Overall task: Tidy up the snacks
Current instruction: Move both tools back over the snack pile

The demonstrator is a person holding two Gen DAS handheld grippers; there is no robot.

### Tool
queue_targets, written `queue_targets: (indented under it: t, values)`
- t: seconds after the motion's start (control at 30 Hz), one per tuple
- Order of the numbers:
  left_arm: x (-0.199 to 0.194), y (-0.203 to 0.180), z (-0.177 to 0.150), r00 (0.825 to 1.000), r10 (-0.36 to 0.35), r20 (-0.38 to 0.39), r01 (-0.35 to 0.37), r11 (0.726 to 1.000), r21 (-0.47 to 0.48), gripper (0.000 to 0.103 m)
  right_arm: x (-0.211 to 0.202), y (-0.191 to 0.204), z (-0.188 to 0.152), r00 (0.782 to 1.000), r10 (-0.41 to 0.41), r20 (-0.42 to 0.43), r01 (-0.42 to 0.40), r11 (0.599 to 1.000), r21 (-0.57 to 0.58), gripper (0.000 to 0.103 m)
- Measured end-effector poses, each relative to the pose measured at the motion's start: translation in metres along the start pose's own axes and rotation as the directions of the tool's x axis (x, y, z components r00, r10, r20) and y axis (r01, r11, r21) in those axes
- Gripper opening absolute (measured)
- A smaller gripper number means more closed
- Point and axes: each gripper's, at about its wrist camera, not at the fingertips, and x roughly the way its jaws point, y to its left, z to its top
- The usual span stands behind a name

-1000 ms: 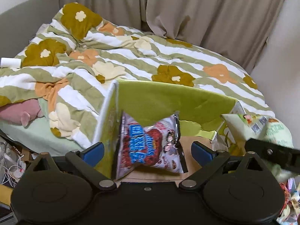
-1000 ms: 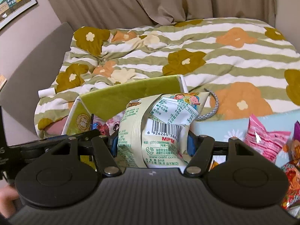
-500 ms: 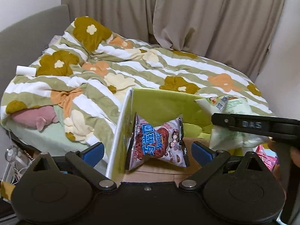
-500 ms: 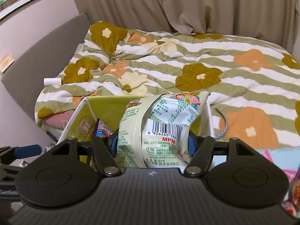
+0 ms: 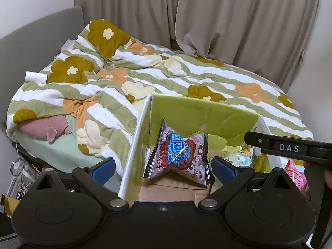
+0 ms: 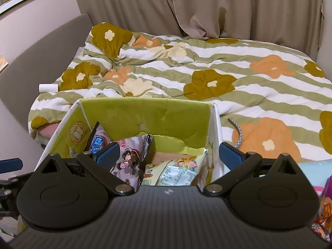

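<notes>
A green-lined cardboard box [image 5: 199, 116] [image 6: 143, 116] stands on the bed. Inside it a red and blue snack bag [image 5: 178, 155] [image 6: 124, 157] stands at the left, and a pale green snack bag [image 6: 176, 172] [image 5: 238, 157] lies at the right on the box floor. My right gripper [image 6: 169, 155] is open and empty just above the pale green bag. My left gripper [image 5: 164, 166] is open and empty, straddling the box's left wall, with the red bag between its fingers.
A flowered striped duvet [image 6: 207, 62] covers the bed. More snack bags lie at the right edge [image 6: 323, 211] [image 5: 294, 174]. A white roll [image 6: 47, 87] lies at the bed's left, beside a grey headboard [image 6: 41, 58]. Curtains [image 5: 207, 20] hang behind.
My right gripper moved over the box, opened and let go of the pale green bag, which now lies in the box. The left gripper rose and drew back slightly.
</notes>
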Motion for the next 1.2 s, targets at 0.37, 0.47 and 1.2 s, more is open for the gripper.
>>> queue_targets:
  t: [0.37,0.47,1.2]
  values:
    - [-0.039,-0.007,0.009,0.995,-0.035,0.093,0.030,0.998,0.057,0.101,-0.058,0.008,0.004,0.998,-0.029,0.051,0.031,0.999,-0.019,0.103]
    - [-0.050,-0.014,0.010,0.991,-0.065,0.116,0.054,0.994,0.097,0.101,-0.081,0.011,0.001,0.995,-0.048,0.086,0.049,0.999,-0.008,0.103]
    - [-0.093,-0.165,-0.041,0.953,-0.287,0.095,0.253,0.929,0.272,0.101,-0.234,-0.113,-0.085,0.936,-0.307,0.171,0.261,0.933,0.247,0.103]
